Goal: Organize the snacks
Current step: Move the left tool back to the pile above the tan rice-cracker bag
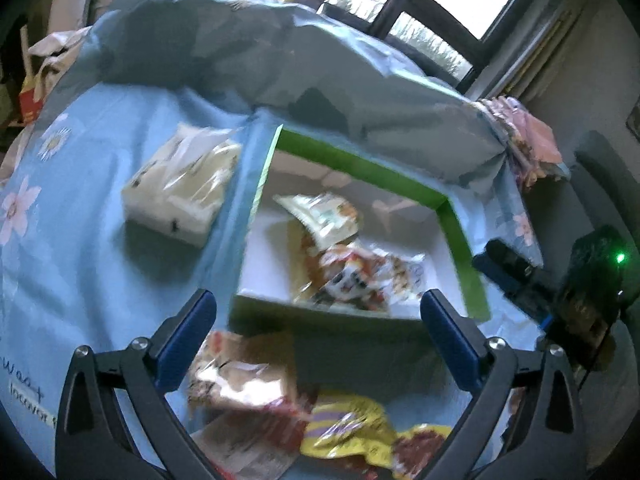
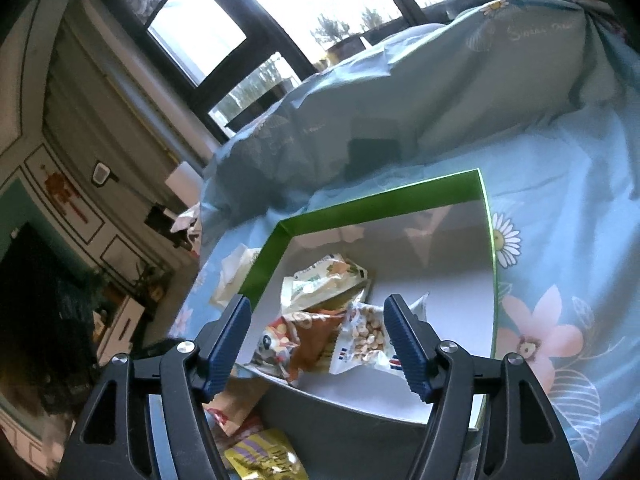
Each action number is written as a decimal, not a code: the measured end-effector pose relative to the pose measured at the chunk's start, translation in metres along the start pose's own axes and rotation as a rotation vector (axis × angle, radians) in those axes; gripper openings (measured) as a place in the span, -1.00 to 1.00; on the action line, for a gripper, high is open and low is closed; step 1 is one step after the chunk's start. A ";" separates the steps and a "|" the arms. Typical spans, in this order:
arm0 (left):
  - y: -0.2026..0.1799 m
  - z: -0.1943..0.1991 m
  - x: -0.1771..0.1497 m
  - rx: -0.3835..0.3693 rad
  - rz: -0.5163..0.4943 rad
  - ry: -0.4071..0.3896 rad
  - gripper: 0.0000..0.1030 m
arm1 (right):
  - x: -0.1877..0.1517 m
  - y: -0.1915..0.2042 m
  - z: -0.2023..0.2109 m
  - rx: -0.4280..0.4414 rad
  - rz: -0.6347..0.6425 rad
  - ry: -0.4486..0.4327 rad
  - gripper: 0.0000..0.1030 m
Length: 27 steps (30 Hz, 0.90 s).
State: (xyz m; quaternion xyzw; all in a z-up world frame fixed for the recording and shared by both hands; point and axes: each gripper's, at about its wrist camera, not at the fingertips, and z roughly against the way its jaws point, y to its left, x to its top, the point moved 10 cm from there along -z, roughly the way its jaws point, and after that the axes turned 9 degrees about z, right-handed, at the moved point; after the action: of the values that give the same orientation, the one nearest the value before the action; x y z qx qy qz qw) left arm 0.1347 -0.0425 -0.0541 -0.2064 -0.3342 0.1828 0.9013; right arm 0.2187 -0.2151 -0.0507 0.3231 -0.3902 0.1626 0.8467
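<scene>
Bedding in pale blue with a flower print (image 2: 560,200) covers the whole surface, rising into a rumpled ridge on the far side below the window (image 2: 240,12). Sunk into it sits a wide box with a green rim (image 2: 384,196) and a white inside. Several snack packets lie in a heap at its near left corner: a pale packet (image 2: 320,280) farthest, an orange-brown one (image 2: 304,340) nearer, and a clear bag of pale round pieces (image 2: 366,334) beside that. Left of the box, on the cloth, rests a white plastic-wrapped pack (image 1: 180,184). More snack packets lie outside the near wall, a reddish one (image 1: 244,376) and a yellow one (image 1: 352,428). The left gripper (image 1: 316,336) hangs over these loose packets with its jaws spread wide and nothing between them. The right gripper (image 2: 316,344) hangs over the box's near edge, jaws apart and gripping nothing.
</scene>
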 end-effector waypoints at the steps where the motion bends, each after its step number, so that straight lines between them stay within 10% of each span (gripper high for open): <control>1: 0.005 0.001 -0.002 0.015 0.003 0.003 0.99 | -0.001 0.002 -0.001 0.002 0.003 0.003 0.36; 27: 0.006 0.007 -0.035 -0.005 -0.026 0.063 0.99 | -0.052 0.038 0.010 0.053 0.133 0.113 0.36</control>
State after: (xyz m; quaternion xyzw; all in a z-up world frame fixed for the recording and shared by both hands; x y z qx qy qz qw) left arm 0.1039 -0.0523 -0.0701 -0.2101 -0.3089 0.1637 0.9131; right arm 0.1604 -0.1948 -0.0696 0.3090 -0.3578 0.2466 0.8460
